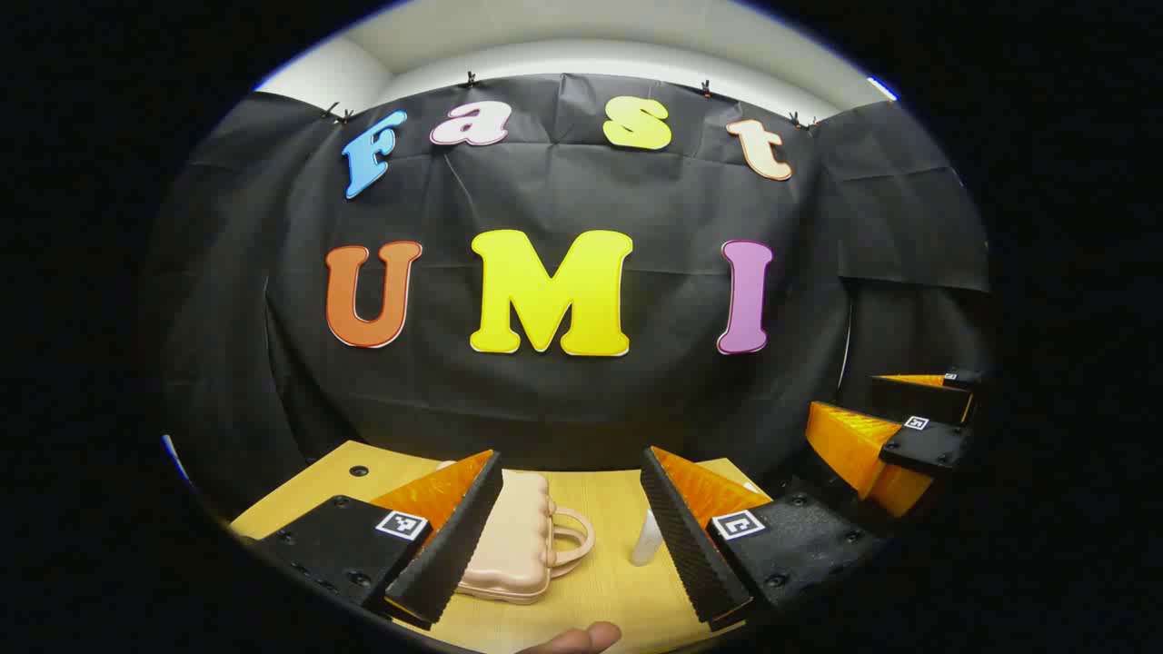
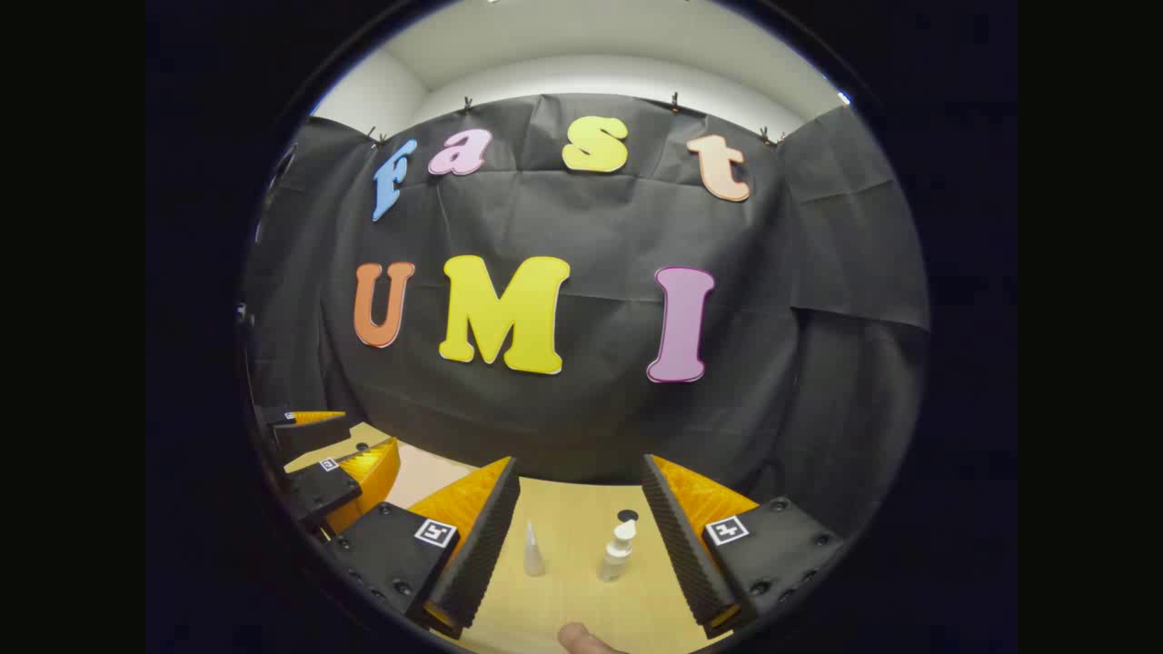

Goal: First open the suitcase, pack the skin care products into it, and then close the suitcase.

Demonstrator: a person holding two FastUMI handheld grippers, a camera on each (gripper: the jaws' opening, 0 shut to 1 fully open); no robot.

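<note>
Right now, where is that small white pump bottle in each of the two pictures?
Left gripper view: the pump bottle stands low, right of centre, partly hidden behind that tong's right finger, right of the pink suitcase.
Right gripper view: it stands low, between that tong's fingers, right of the cone-capped bottle.
Shared landmark: the wooden table.

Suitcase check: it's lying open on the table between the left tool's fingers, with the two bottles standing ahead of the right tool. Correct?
Not quite: the left gripper view shows the suitcase shut, lid down, handle toward the right. The rest holds: it lies on the table, and the right gripper view shows both bottles upright.
</note>
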